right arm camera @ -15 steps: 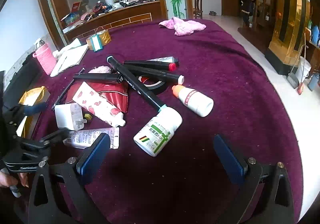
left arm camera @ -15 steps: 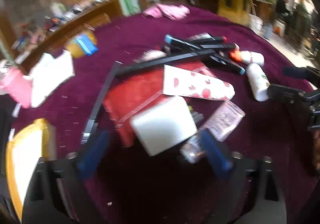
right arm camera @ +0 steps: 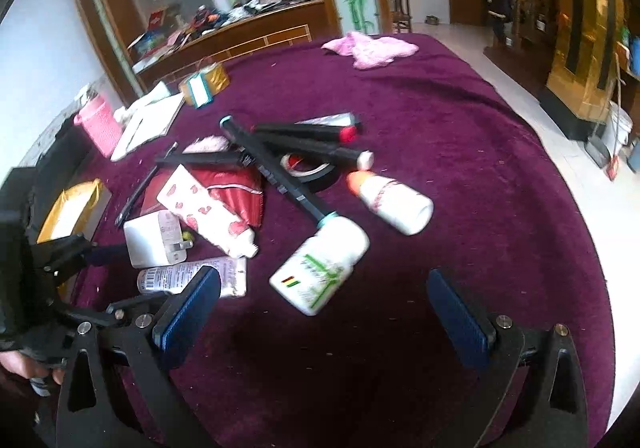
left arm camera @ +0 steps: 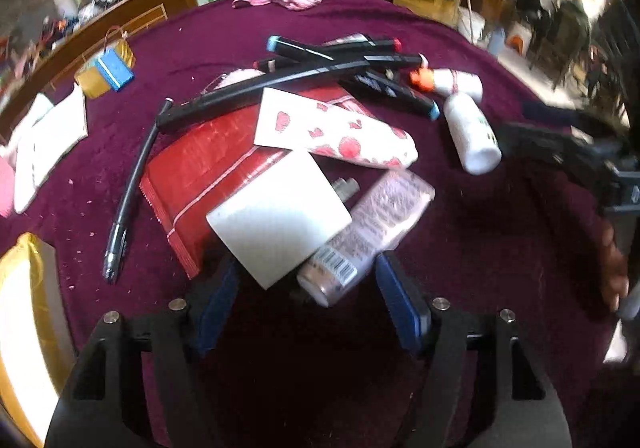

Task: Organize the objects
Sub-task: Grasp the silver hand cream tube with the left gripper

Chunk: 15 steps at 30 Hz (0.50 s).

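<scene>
A pile of objects lies on the purple table (right arm camera: 460, 136). My left gripper (left arm camera: 308, 300) is open, its blue pads on either side of a white charger block (left arm camera: 276, 216) and a pink-labelled tube (left arm camera: 372, 224). The block also shows in the right wrist view (right arm camera: 150, 238). A heart-print tube (left arm camera: 340, 130), a red packet (left arm camera: 204, 164) and several black markers (left arm camera: 320, 48) lie beyond. My right gripper (right arm camera: 324, 312) is open and empty, just short of a white pill bottle (right arm camera: 322, 268). An orange-capped bottle (right arm camera: 390, 196) lies past it.
A black tape roll (right arm camera: 310, 172) sits under the markers. A pink cloth (right arm camera: 370, 48) lies at the far edge. A gold-and-blue box (right arm camera: 204, 84), white papers (right arm camera: 148, 120) and a pink container (right arm camera: 98, 124) are at left. A yellow box (left arm camera: 24, 328) sits near the left edge.
My left gripper has moved forward to the pile, so the charger block and pink-labelled tube now sit between its pads. My right gripper has edged toward the white pill bottle.
</scene>
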Each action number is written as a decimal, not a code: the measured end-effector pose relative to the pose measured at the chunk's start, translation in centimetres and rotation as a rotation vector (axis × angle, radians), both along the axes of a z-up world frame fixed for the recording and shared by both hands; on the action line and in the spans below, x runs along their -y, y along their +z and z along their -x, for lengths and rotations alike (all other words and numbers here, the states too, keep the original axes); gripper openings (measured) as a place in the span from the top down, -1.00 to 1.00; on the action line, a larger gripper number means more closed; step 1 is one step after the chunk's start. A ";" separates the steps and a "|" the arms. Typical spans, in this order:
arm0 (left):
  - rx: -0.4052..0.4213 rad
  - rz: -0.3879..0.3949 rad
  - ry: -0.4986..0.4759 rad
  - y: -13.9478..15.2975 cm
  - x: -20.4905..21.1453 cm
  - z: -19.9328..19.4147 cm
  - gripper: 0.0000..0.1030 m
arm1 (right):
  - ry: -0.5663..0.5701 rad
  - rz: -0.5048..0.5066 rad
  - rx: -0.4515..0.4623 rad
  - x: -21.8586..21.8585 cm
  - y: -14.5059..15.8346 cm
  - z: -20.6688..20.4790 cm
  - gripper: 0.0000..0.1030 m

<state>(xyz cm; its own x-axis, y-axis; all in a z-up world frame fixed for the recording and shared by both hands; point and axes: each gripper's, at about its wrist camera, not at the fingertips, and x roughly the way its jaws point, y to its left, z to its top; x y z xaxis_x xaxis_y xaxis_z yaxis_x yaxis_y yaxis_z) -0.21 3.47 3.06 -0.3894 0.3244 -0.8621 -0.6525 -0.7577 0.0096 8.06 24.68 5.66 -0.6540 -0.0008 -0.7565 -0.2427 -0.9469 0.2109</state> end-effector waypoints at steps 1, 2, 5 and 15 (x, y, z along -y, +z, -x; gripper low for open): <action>0.010 -0.020 0.009 0.0 -0.1 0.4 -0.35 | -0.011 0.011 0.002 -0.5 0.1 -0.1 -0.97; 0.014 -0.034 0.018 0.0 -0.2 0.7 -0.35 | -0.019 0.018 0.004 -0.9 0.2 -0.2 -0.97; 0.040 -0.046 0.010 -0.3 -1.1 0.3 -0.34 | -0.048 0.044 0.015 -2.1 0.3 -0.2 -0.97; 0.164 -0.101 -0.194 -0.5 -4.0 -3.8 -0.33 | -0.045 0.087 0.079 -2.7 -1.0 0.4 -0.97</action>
<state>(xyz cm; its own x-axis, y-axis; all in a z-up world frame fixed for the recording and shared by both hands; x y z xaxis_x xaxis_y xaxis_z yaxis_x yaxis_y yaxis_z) 3.58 7.50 2.58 -0.1690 0.4672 -0.8679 -0.7723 -0.6099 -0.1779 7.68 27.33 4.62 -0.5931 -0.0408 -0.8041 -0.3035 -0.9137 0.2703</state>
